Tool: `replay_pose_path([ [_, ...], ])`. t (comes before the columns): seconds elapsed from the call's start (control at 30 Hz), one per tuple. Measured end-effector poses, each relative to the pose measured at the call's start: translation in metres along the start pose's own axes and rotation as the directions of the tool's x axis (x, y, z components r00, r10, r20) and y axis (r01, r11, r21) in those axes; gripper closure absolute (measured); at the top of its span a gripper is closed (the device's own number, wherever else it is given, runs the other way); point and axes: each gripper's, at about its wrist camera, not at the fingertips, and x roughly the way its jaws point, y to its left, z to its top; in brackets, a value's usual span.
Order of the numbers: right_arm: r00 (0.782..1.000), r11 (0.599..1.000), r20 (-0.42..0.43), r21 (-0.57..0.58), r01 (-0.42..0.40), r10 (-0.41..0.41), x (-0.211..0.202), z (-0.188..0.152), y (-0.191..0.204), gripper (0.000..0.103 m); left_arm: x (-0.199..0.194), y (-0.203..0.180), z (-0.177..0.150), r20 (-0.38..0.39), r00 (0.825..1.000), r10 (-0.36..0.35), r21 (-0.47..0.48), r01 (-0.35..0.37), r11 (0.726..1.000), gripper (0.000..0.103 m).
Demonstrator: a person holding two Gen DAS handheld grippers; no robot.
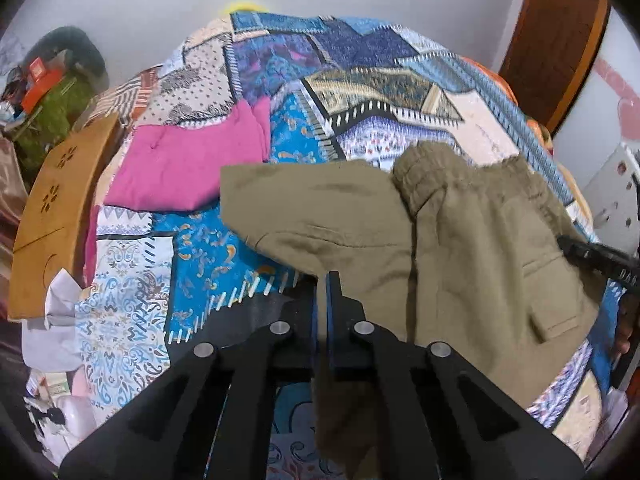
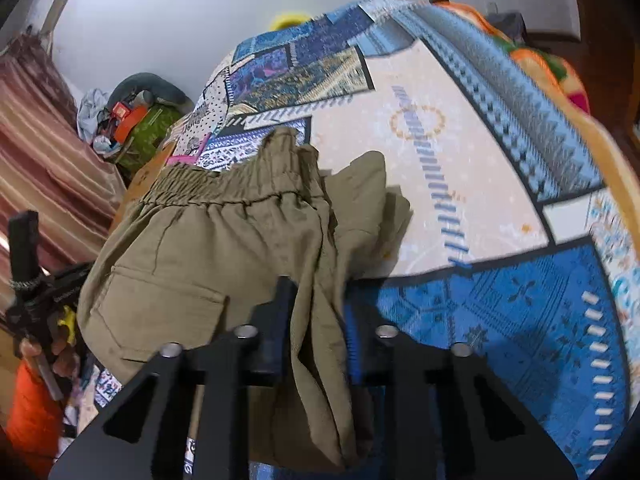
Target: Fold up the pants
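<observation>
Olive-green pants (image 1: 460,248) lie partly folded on a patchwork bedspread (image 1: 352,76). Their elastic waistband (image 2: 236,184) is bunched at the far side, and a flap pocket (image 2: 160,304) faces up. My left gripper (image 1: 328,280) is shut on a fold of the pants' fabric at their near edge. My right gripper (image 2: 316,300) has its jaws closed on a thick fold of the pants, which hangs down between the fingers. The right gripper's tip also shows in the left wrist view (image 1: 592,256), at the pants' right edge.
A folded pink garment (image 1: 188,164) lies on the bedspread left of the pants. A wooden headboard (image 1: 52,216) stands at the left. Clutter and a green bag (image 2: 140,128) sit beyond the bed by the wall. A wooden door (image 1: 556,40) is at the right.
</observation>
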Motion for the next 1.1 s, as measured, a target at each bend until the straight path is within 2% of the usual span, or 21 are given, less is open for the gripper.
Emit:
replay_pose_path([
  [0.1,0.999,0.997,0.024,-0.063,0.038,-0.037,-0.005,0.006,0.011,0.092,-0.015,0.005,0.008,0.026,0.999,-0.036,-0.038,0.037,0.999,0.099],
  [0.17,0.998,0.996,0.043,-0.083,0.042,-0.039,-0.011,0.010,0.017,0.093,-0.023,0.004,0.012,0.045,0.998,-0.036,-0.036,0.038,0.999,0.100],
  [0.3,0.997,0.995,0.071,-0.095,0.021,-0.014,-0.019,0.022,0.025,0.094,-0.041,-0.001,0.020,0.088,0.996,-0.014,-0.003,0.014,1.000,0.100],
  [0.57,0.989,0.976,0.145,-0.214,0.027,0.005,-0.033,0.051,0.072,0.094,-0.079,0.012,0.037,0.188,0.981,0.038,0.012,-0.041,0.999,0.100],
  [0.83,0.982,0.957,0.186,-0.291,0.021,0.035,-0.022,0.085,0.116,0.094,-0.093,0.059,0.057,0.240,0.966,0.095,-0.033,-0.090,0.995,0.100],
  [1.1,0.984,0.938,0.166,-0.345,0.003,0.058,0.026,0.115,0.155,0.094,-0.075,0.116,0.078,0.240,0.958,0.153,-0.106,-0.131,0.986,0.100],
])
